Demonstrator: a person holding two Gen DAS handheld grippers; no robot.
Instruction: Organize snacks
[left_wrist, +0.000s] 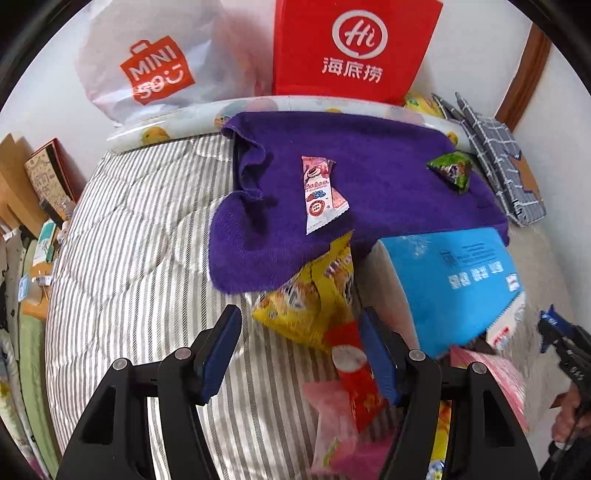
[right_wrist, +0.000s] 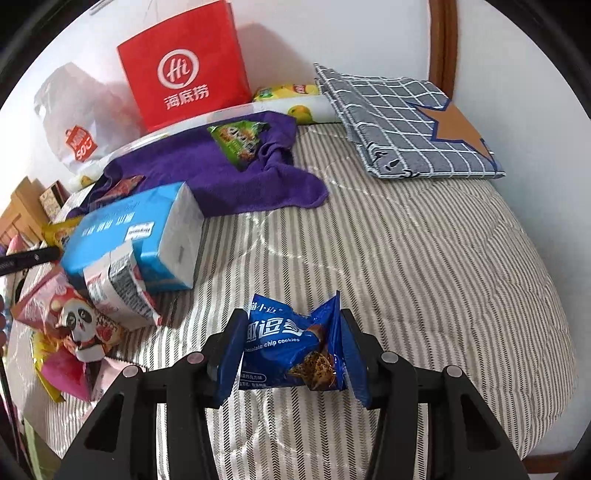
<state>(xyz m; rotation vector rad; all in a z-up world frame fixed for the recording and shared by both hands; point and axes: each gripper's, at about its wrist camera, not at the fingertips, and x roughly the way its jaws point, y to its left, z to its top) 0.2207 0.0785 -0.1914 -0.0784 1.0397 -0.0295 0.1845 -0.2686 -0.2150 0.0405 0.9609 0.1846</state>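
On the near part of the striped bed, the right gripper (right_wrist: 291, 350) pinched a blue cookie packet (right_wrist: 291, 347), the left gripper (left_wrist: 301, 350) gaped empty, and that slick crumpled wrapper might have slipped loose.

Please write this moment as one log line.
left tool: open, over yellow snack bag | right tool: shut on blue cookie packet | purple towel: two snacks

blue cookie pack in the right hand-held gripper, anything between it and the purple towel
The blue cookie pack sits in the right hand-held gripper. Only bare striped bedding lies ahead toward the purple towel; the blue tissue box is off to the left.
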